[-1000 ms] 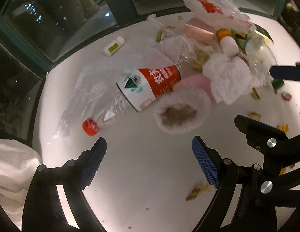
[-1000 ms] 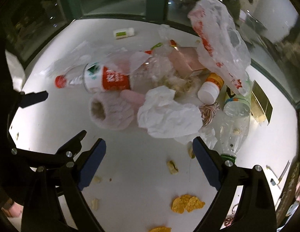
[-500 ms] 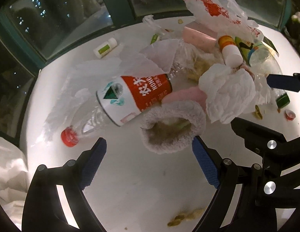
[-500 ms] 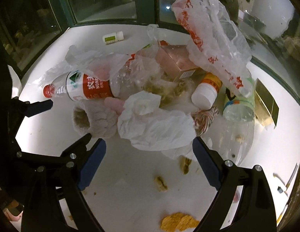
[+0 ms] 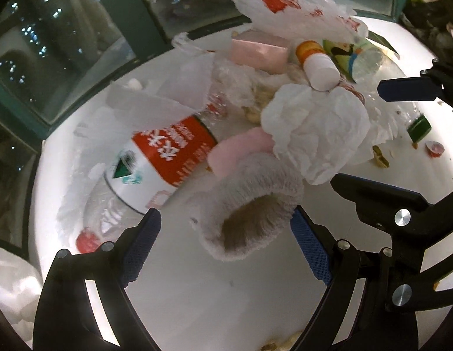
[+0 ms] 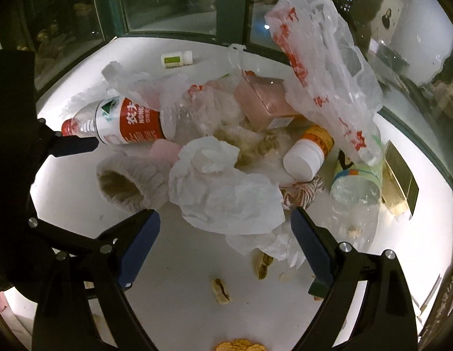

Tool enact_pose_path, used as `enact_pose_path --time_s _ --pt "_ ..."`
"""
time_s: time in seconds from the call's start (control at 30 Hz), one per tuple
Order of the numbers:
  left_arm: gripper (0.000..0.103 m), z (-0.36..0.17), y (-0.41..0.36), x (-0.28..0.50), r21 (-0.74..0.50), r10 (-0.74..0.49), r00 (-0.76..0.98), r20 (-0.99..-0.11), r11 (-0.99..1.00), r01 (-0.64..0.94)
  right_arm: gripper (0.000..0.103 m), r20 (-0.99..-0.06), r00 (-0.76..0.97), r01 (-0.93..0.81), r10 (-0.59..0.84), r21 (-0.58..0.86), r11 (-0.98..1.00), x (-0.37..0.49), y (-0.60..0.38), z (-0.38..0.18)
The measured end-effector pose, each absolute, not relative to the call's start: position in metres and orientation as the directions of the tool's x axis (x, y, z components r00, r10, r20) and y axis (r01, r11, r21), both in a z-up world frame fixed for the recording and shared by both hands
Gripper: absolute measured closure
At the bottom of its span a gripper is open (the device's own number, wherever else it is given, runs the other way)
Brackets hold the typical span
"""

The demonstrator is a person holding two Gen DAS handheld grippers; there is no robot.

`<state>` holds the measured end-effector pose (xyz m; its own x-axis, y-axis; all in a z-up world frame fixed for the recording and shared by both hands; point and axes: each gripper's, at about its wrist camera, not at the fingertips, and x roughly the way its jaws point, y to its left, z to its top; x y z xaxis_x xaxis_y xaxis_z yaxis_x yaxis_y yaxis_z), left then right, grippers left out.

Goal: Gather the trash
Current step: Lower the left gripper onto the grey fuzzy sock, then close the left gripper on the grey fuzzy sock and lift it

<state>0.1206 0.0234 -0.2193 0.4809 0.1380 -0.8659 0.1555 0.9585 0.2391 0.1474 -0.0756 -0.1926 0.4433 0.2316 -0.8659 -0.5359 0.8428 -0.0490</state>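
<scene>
Your trash is all one heap in the middle of the white table [image 6: 80, 219], and nothing in it has been lifted yet, so by the look of it the collecting has barely begun. Nearest your left gripper [image 5: 223, 251] lies the fuzzy sock [image 5: 247, 213], its cuff just between the wide-open jaws, which grip nothing. Your right gripper [image 6: 226, 248] is likewise spread and empty, with the crumpled white paper [image 6: 226, 193] just ahead of it.

Counted outward:
- one red-labelled water bottle [image 6: 127, 122] under a thin clear bag
- a second clear bottle [image 6: 358, 193] on the right
- one white-capped orange pill bottle [image 6: 308, 158]
- one small green-labelled vial [image 6: 176, 59] apart at the back
- one pink box [image 6: 264, 102]
- one red-printed plastic bag [image 6: 323, 73] standing tall
- one gold box [image 6: 399, 184]
- one coil of twine [image 6: 302, 193]
- a few peanut shells [image 6: 220, 289] and chips loose in front

All of it is left to gather.
</scene>
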Motion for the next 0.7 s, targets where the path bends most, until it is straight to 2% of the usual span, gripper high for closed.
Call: enact_pose_path --time_s 0.1,0.17,0.2,0.37,0.43,0.7 --pt "0.021 -0.22 0.023 0.122 0.233 0.123 0.496 -0.86 0.958 0.168 0.015 -0.868 0.441 -0.527 0.228 -0.044 0.849 0.147 -0.079 -0.195" --pt "0.038 -0.222 0.021 0.124 0.207 0.092 0.484 -0.87 0.959 0.191 0.015 -0.87 0.44 -0.515 0.225 -0.039 0.856 0.148 -0.082 -0.197" --pt "0.041 -0.224 0.02 0.125 0.192 0.076 0.472 -0.878 0.96 0.203 0.015 -0.871 0.439 -0.512 0.222 -0.04 0.858 0.148 -0.083 -0.198" --pt "0.069 -0.227 0.017 0.128 0.143 0.03 0.438 -0.898 0.963 0.228 0.015 -0.875 0.437 -0.506 0.21 -0.046 0.861 0.147 -0.087 -0.2" --pt "0.076 -0.225 0.015 0.127 0.135 0.017 0.442 -0.897 0.962 0.236 0.015 -0.873 0.438 -0.501 0.213 -0.04 0.865 0.146 -0.088 -0.199" --pt "0.08 -0.213 0.016 0.119 0.116 0.007 0.448 -0.894 0.969 0.217 0.015 -0.879 0.43 -0.463 0.205 -0.02 0.886 0.14 -0.093 -0.192"
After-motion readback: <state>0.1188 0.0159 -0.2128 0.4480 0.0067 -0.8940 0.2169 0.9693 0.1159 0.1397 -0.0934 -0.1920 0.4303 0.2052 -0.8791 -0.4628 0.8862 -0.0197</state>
